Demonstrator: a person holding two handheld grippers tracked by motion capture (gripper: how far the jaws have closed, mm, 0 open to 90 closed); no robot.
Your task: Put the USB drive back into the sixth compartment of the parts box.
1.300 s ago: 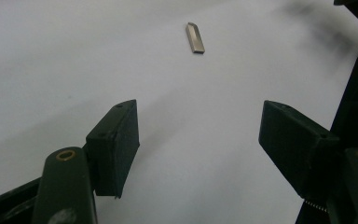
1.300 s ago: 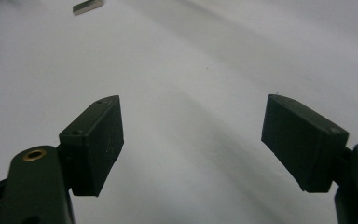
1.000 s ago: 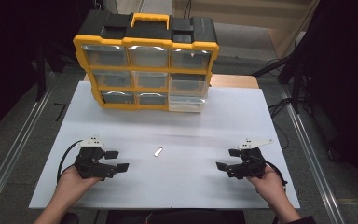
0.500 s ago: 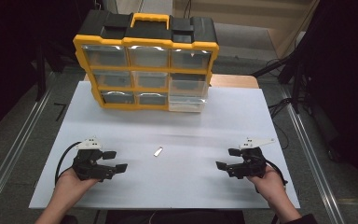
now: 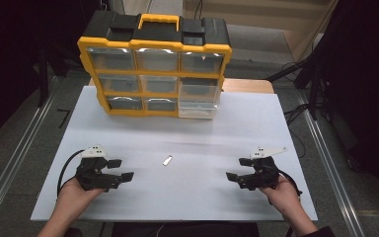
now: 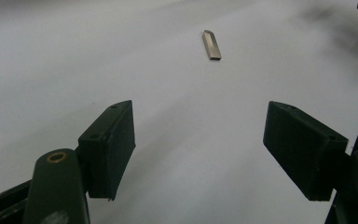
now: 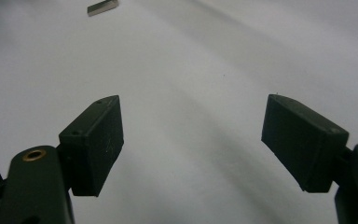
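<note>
A small flat metal piece lies on the white table top, between the two hands. It sits ahead of the left jaws as a grey bar, and at the top left edge of the right gripper view. My left gripper rests at the table's left, open, nothing between its jaws. My right gripper rests at the right, also open and empty. Both point inward toward the piece.
A yellow and black organiser with clear drawers stands at the back of the table; its lower right drawer sticks out a little. A black cable loops from the left gripper. Metal rails run along both table sides.
</note>
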